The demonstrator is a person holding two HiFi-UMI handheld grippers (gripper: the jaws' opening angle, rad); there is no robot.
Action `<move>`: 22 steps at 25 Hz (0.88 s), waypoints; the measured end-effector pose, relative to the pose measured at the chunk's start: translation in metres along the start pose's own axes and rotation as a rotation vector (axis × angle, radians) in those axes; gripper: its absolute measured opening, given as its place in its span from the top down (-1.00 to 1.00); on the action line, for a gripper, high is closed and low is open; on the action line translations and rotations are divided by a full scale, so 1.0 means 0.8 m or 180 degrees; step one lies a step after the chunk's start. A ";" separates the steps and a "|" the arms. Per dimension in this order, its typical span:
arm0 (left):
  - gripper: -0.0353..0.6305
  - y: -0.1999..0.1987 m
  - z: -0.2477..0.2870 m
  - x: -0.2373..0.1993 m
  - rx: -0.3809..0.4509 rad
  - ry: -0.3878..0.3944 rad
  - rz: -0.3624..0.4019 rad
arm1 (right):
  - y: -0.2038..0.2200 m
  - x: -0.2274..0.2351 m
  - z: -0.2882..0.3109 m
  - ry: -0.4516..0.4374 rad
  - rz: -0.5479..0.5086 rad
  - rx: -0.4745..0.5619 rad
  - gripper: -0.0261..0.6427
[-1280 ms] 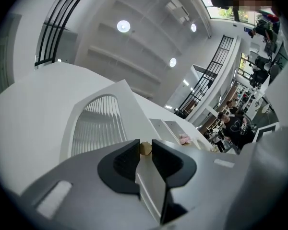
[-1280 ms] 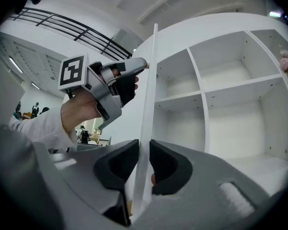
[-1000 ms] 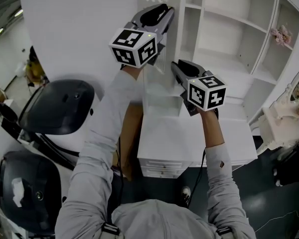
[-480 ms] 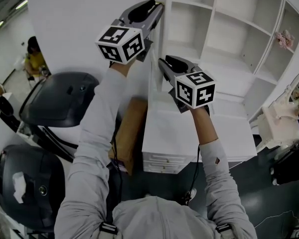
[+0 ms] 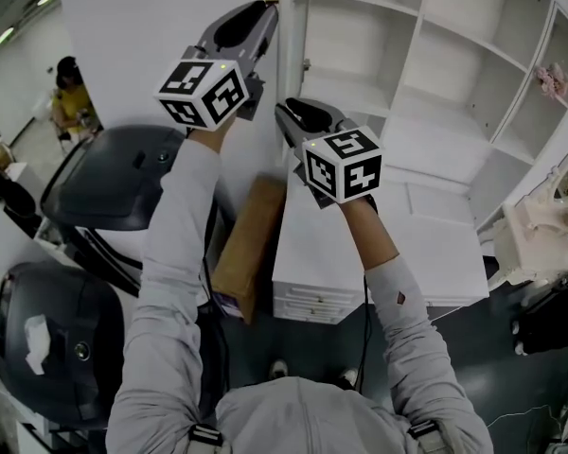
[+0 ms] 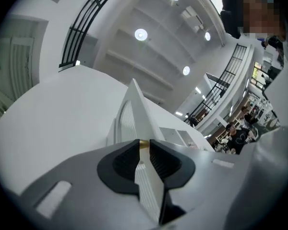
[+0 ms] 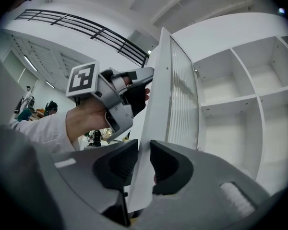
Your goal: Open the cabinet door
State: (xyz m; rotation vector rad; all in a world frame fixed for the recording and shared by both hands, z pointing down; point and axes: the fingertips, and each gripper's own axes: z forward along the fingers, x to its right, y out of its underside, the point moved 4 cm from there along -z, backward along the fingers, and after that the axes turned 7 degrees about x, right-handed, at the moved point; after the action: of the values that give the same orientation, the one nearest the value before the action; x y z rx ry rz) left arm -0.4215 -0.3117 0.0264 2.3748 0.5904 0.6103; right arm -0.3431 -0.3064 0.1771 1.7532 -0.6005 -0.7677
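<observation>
Left gripper (image 6: pixel 143 146) and right gripper (image 7: pixel 144 152), jaws just tightened, clamped the door (image 7: pixel 177 90) edge; the cabinet (image 5: pixel 426 64) looked almost fully open.

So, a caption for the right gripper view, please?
Right gripper grips the door edge, jaws just closed further; left gripper likewise, higher up; shelves beyond.

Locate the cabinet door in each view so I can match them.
Head view: cabinet door edge-on, a thin upright strip at top centre.
Left gripper view: lower centre, edge-on between the left claw jaws.
Right gripper view: centre, ribbed panel facing right.
Shared landmark: the left claw, jaws just closing, clamped on the door's edge.
</observation>
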 end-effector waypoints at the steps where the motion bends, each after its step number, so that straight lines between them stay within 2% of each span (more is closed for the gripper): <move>1: 0.71 0.003 -0.004 0.008 -0.0087 0.0013 0.0138 | 0.000 0.003 -0.005 -0.0003 -0.0001 0.0022 0.68; 4: 0.88 0.015 -0.019 0.036 -0.0397 0.0012 0.0629 | -0.002 0.027 -0.034 0.0091 -0.0037 0.0078 0.74; 9: 0.86 0.024 -0.049 0.085 -0.0732 -0.0048 0.1045 | -0.005 0.077 -0.117 0.0353 -0.0280 0.0045 0.76; 11: 0.85 0.033 -0.062 0.113 -0.0838 -0.0061 0.1136 | -0.004 0.092 -0.154 0.0444 -0.0433 0.0004 0.81; 16: 0.85 0.080 -0.081 0.195 -0.0970 -0.0009 0.1039 | 0.009 0.124 -0.233 0.0603 -0.0618 -0.0120 0.92; 22: 0.85 0.164 -0.106 0.264 -0.1343 0.0118 0.0527 | 0.046 0.146 -0.303 0.0775 -0.0598 -0.0311 0.92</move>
State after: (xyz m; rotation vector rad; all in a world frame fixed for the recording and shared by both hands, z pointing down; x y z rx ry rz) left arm -0.2662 -0.2532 0.2304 2.0268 0.2484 0.7690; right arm -0.0849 -0.2487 0.2404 1.7950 -0.2333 -0.6858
